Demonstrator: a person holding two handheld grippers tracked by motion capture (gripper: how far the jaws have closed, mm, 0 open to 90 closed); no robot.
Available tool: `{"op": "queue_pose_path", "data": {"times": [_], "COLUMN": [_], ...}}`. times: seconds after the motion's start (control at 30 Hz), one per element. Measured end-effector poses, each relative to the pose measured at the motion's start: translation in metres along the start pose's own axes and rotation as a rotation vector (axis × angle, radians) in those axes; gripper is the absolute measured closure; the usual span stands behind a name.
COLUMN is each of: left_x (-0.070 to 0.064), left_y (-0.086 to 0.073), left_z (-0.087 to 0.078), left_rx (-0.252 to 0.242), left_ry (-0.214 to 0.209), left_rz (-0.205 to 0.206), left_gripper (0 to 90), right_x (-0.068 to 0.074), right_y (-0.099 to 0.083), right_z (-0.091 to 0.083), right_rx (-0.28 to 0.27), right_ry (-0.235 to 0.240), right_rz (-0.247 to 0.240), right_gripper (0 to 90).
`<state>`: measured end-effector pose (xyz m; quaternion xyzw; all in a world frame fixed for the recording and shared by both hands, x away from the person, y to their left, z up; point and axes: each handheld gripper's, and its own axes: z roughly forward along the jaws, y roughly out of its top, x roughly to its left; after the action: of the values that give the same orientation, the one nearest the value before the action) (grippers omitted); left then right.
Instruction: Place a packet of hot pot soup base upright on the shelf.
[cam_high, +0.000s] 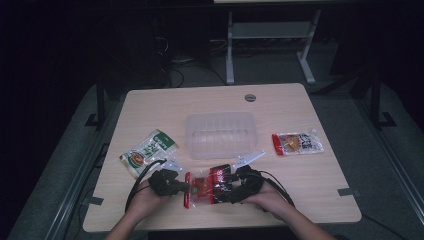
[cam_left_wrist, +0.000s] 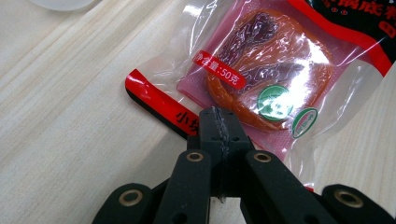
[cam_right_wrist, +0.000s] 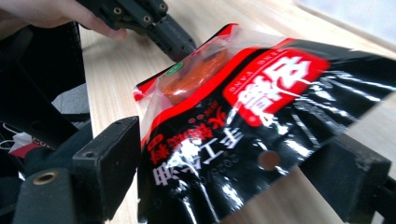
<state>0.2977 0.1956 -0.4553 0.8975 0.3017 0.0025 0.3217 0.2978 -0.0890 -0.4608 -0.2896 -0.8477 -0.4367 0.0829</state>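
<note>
- The red-and-black pouch (cam_high: 210, 186) sits at the near edge of the counter (cam_high: 300, 175), held between the person's two hands, just in front of the clear plastic tub (cam_high: 220, 134).
- The left claw (cam_left_wrist: 218, 122) has its jaws pressed together on the pouch's red sealed end; in the left gripper view the tips meet with only film between them.
- The right claw (cam_right_wrist: 243, 163) is spread wide, one jaw on each side of the pouch's black printed end. The foil lies between the jaws and against the left one, but they are not closed on it.
- In the right gripper view the pouch tilts up off the wood, so it looks partly lifted, carried mainly by the left pinch.
- Judged progress: the pouch is picked up at one end, and the second grip is lined up but not yet made.
- The tub looks empty, so if the work is packing packets into it, nothing is in yet.
- A green-and-white packet (cam_high: 148, 151) lies left of the tub and an orange-and-red packet (cam_high: 298, 143) lies to its right, both untouched and well apart from the hands.
- What seems left: close the right claw, carry this pouch over the tub's rim, release it, then probably deal with the other two packets.
</note>
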Motion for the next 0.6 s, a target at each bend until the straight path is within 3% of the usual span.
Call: {"op": "queue_pose_path", "data": {"times": [0.1, 0.4, 0.6], "left_x": [0.000, 0.000, -0.001], "left_y": [0.000, 0.000, 0.000], "left_z": [0.000, 0.000, 0.000], "left_rx": [0.006, 0.008, 0.000], "left_ry": [0.005, 0.011, 0.012], "left_rz": [0.015, 0.017, 0.005], "left_gripper": [89.8, 89.9, 89.9], "right_x": [0.005, 0.006, 0.007], "right_y": [0.001, 0.009, 0.017], "right_z": [0.004, 0.009, 0.014], "right_rx": [0.011, -0.004, 0.016], "right_ry": [-0.012, 0.032, 0.039], "right_rz": [-0.037, -0.020, -0.050], "right_gripper": [19.6, 38.5, 51.9]}}
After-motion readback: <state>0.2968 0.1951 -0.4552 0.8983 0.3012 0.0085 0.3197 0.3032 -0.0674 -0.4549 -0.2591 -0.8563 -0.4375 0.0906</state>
